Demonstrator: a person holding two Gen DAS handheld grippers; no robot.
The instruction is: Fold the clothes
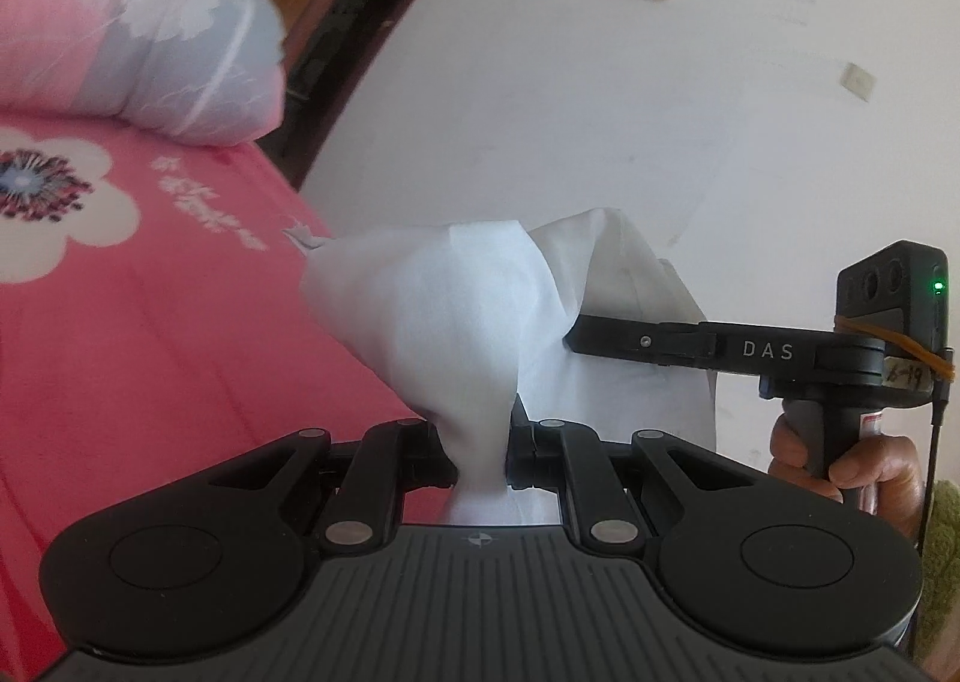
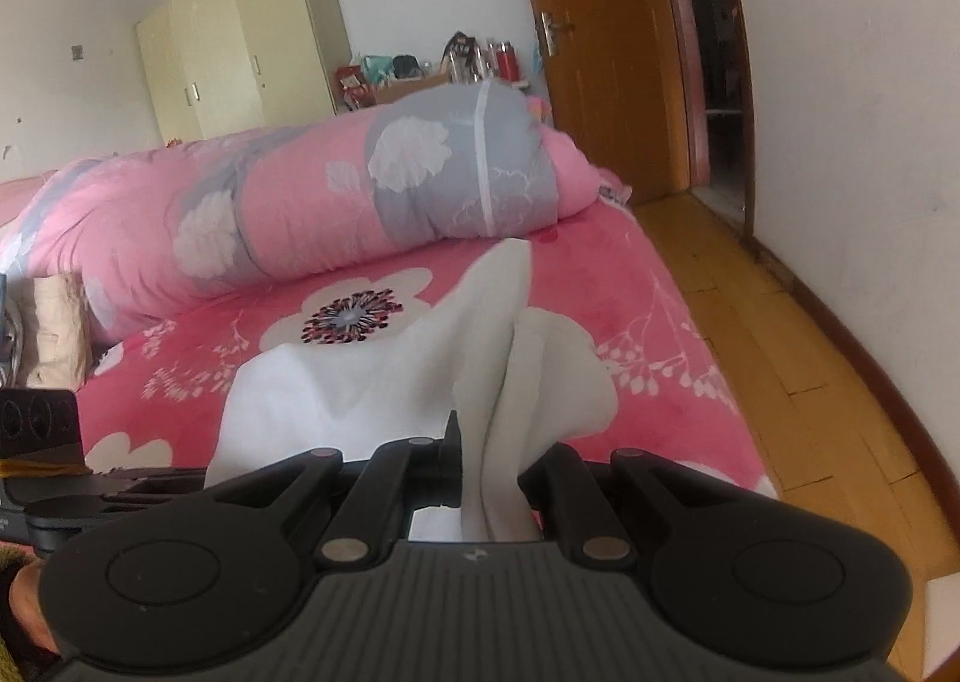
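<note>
A white garment [image 1: 456, 310] hangs bunched in the air above the pink flowered bed [image 1: 150, 322]. My left gripper [image 1: 480, 454] is shut on a pinch of its cloth. My right gripper [image 2: 489, 478] is shut on another part of the same white garment [image 2: 372, 382], which drapes down toward the bed [image 2: 600, 274]. In the left wrist view the right gripper [image 1: 576, 337] reaches in from the right, side-on, its tip against the cloth, with the person's hand [image 1: 852, 460] on its handle. The left gripper's body [image 2: 42, 442] shows at the left edge of the right wrist view.
A rolled pink and grey quilt [image 2: 300, 202] lies across the bed behind the garment. A folded beige cloth [image 2: 57, 328] sits at the left. A wooden door [image 2: 600, 52], a cream wardrobe [image 2: 240, 40] and a white wall [image 1: 600, 82] surround the bed. Wooden floor [image 2: 780, 352] lies to the right.
</note>
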